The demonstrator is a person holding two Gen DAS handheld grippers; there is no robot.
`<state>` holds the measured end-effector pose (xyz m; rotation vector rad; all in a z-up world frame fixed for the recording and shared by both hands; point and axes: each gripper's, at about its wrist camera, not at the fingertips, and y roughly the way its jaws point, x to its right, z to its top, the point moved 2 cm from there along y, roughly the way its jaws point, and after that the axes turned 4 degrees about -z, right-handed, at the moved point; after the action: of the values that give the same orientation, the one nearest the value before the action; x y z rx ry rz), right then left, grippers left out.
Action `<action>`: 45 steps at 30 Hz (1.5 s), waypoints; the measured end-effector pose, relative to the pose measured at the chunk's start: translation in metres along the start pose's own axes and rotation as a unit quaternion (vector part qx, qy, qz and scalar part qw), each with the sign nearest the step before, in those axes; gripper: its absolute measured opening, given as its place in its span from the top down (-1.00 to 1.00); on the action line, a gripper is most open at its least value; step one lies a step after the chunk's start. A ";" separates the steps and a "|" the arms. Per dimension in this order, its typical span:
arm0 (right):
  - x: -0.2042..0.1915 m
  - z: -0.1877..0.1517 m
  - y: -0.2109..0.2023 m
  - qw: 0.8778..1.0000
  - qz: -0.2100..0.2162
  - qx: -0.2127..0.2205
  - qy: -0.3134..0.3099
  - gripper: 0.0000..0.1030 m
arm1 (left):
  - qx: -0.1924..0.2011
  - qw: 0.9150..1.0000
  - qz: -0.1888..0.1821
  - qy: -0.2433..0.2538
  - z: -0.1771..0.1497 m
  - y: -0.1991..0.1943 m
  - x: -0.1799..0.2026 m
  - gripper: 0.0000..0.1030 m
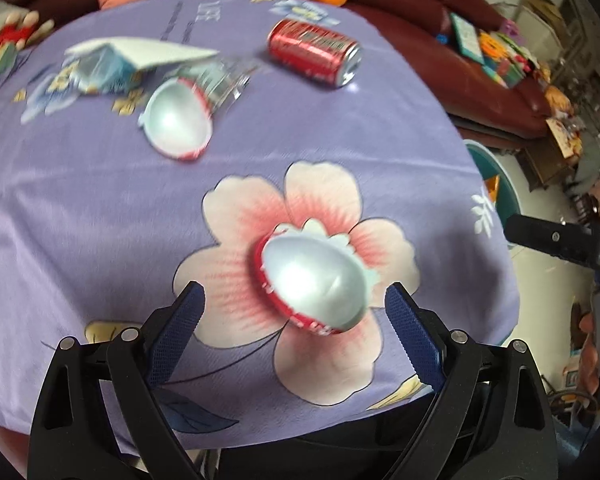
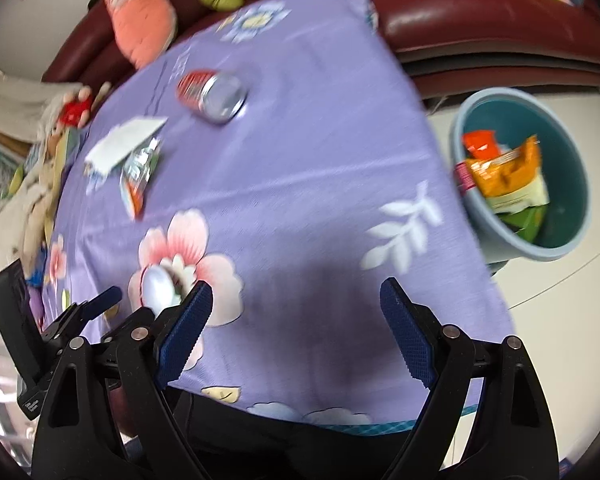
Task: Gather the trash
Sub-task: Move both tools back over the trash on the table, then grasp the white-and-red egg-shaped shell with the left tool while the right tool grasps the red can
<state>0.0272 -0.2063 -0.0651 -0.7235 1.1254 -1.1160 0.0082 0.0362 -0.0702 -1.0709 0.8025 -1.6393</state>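
— While both tools hang over the purple tablecloth (image 1: 100, 216), what do you make of the left gripper (image 1: 294, 300)?

— Its jaws stand wide, blue pads well apart, nothing pressed between them. Just beyond the tips lies a foil egg-shaped wrapper (image 1: 314, 280), silver inside with a red rim, resting on the big pink flower (image 1: 236, 240) printed on the cloth.

— And the right gripper (image 2: 296, 300)?

— Wide too, and empty. Under it there is only bare cloth and a shadow. The left tool shows at its left side, beside that same silver wrapper (image 2: 160, 286).

— What other rubbish is on the table?

— Farther back, a second foil wrapper (image 1: 178, 122) lies open side up, touching a crumpled clear packet (image 1: 220, 78). Next to that sits a white and blue carton (image 1: 112, 64), torn open. A red drink can (image 1: 314, 52) lies on its side near the far edge, well apart from the rest.

— Where is the bin?

— On the floor, just off the table's right side: a blue-green bin (image 2: 572, 152), with an orange snack bag (image 2: 508, 168) and some other packets inside. Behind the table runs a dark red sofa (image 2: 460, 12) with soft toys on it.
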 end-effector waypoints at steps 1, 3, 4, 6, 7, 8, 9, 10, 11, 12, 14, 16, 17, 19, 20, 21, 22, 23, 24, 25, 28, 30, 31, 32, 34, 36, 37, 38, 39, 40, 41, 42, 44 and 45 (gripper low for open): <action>-0.003 0.000 0.003 1.000 0.001 -0.004 -0.002 -0.59 | 0.000 1.000 0.002 -0.001 -0.001 0.001 0.000 -0.78; -0.006 -0.002 0.008 1.000 0.002 -0.012 -0.005 -0.59 | 0.001 1.000 0.004 0.004 -0.001 0.004 0.002 -0.78; -0.006 -0.002 0.009 1.000 0.002 -0.014 -0.005 -0.59 | 0.001 1.000 0.004 0.008 -0.001 0.005 0.004 -0.78; -0.005 -0.001 0.009 1.000 0.001 -0.015 -0.003 -0.59 | -0.002 1.000 0.006 0.018 -0.001 0.009 0.010 -0.78; -0.004 -0.001 0.009 1.000 0.000 -0.015 -0.002 -0.59 | -0.003 1.000 0.008 0.022 -0.001 0.011 0.013 -0.78; -0.003 0.000 0.009 1.000 0.000 -0.014 0.000 -0.59 | -0.005 1.000 0.009 0.027 -0.001 0.013 0.016 -0.78; -0.002 0.001 0.010 1.000 -0.001 -0.015 0.001 -0.59 | -0.005 0.999 0.010 0.030 -0.001 0.016 0.018 -0.78; -0.002 0.002 0.010 1.000 -0.001 -0.015 0.002 -0.59 | -0.007 0.999 0.012 0.034 -0.001 0.018 0.020 -0.78; -0.001 0.003 0.011 1.000 0.000 -0.017 0.004 -0.59 | -0.008 0.999 0.015 0.038 -0.001 0.021 0.023 -0.78; -0.002 0.004 0.012 1.000 0.000 -0.018 0.005 -0.59 | -0.009 0.999 0.019 0.041 0.000 0.023 0.025 -0.77; -0.002 0.005 0.014 1.000 0.001 -0.020 0.007 -0.59 | -0.005 0.999 0.026 0.043 0.001 0.025 0.024 -0.49; -0.002 0.006 0.015 1.000 0.002 -0.021 0.007 -0.59 | -0.004 0.999 0.021 0.039 0.001 0.025 0.020 -0.39; -0.002 0.007 0.016 1.000 0.001 -0.020 0.006 -0.59 | 0.001 0.999 0.023 0.038 0.002 0.023 0.019 -0.38; -0.003 0.008 0.016 1.000 0.001 -0.019 0.005 -0.59 | 0.018 0.999 0.017 0.035 0.006 0.016 0.013 -0.36; -0.003 0.008 0.016 1.000 0.000 -0.019 0.004 -0.59 | 0.023 0.999 0.004 0.031 0.009 0.012 0.009 -0.36; -0.004 0.009 0.016 1.000 -0.002 -0.020 0.001 -0.59 | 0.031 0.999 -0.009 0.026 0.011 0.006 0.005 -0.36; -0.006 0.011 0.017 1.000 -0.004 -0.021 -0.002 -0.59 | 0.039 0.999 -0.018 0.023 0.014 0.001 0.000 -0.36; -0.008 0.013 0.018 1.000 -0.004 -0.021 -0.005 -0.59 | 0.043 0.999 -0.021 0.022 0.016 -0.002 -0.002 -0.36; -0.011 0.017 0.019 1.000 -0.005 -0.021 -0.010 -0.59 | 0.049 0.998 -0.025 0.019 0.020 -0.006 -0.006 -0.36; -0.013 0.019 0.018 1.000 -0.007 -0.020 -0.013 -0.59 | 0.053 0.998 -0.026 0.015 0.022 -0.008 -0.009 -0.36; -0.027 0.039 0.017 0.999 -0.025 -0.006 -0.045 -0.59 | 0.069 0.997 -0.030 -0.004 0.034 -0.017 -0.019 -0.36; -0.037 0.052 0.017 0.997 -0.035 0.000 -0.068 -0.59 | 0.082 0.996 -0.036 -0.018 0.045 -0.024 -0.026 -0.37; -0.044 0.062 0.018 0.995 -0.041 0.003 -0.086 -0.59 | 0.090 0.995 -0.036 -0.022 0.052 -0.029 -0.029 -0.37; -0.051 0.070 0.019 0.994 -0.046 0.006 -0.100 -0.59 | 0.101 0.994 -0.034 -0.026 0.062 -0.034 -0.033 -0.37; -0.062 0.083 0.021 0.990 -0.057 0.010 -0.126 -0.59 | 0.114 0.992 -0.033 -0.029 0.075 -0.042 -0.038 -0.38; -0.076 0.101 0.026 0.986 -0.064 0.010 -0.152 -0.59 | 0.126 0.991 -0.034 -0.033 0.091 -0.049 -0.045 -0.39; -0.082 0.109 0.029 0.985 -0.065 0.008 -0.161 -0.59 | 0.132 0.990 -0.034 -0.033 0.098 -0.052 -0.048 -0.39; -0.091 0.119 0.033 0.982 -0.067 0.007 -0.175 -0.59 | 0.135 0.990 -0.032 -0.033 0.103 -0.054 -0.050 -0.39; -0.097 0.127 0.037 0.980 -0.070 0.007 -0.186 -0.59 | 0.140 0.989 -0.029 -0.033 0.111 -0.056 -0.053 -0.39; -0.104 0.134 0.041 0.978 -0.074 0.007 -0.197 -0.59 | 0.143 0.989 -0.027 -0.034 0.116 -0.056 -0.056 -0.39; -0.112 0.143 0.046 0.975 -0.080 0.007 -0.209 -0.59 | 0.145 0.989 -0.026 -0.035 0.123 -0.056 -0.060 -0.39; -0.119 0.150 0.051 0.973 -0.081 0.004 -0.218 -0.59 | 0.145 0.988 -0.025 -0.037 0.126 -0.056 -0.062 -0.39; -0.128 0.164 0.063 0.970 -0.082 -0.006 -0.230 -0.59 | 0.146 0.988 -0.023 -0.040 0.133 -0.056 -0.069 -0.39; -0.132 0.169 0.068 0.968 -0.084 -0.007 -0.235 -0.59 | 0.146 0.988 -0.020 -0.042 0.137 -0.055 -0.073 -0.39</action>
<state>0.2052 -0.0729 -0.0308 -1.0459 0.6779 -1.0050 0.1227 0.1208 0.0122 -0.9465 0.4702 -1.6728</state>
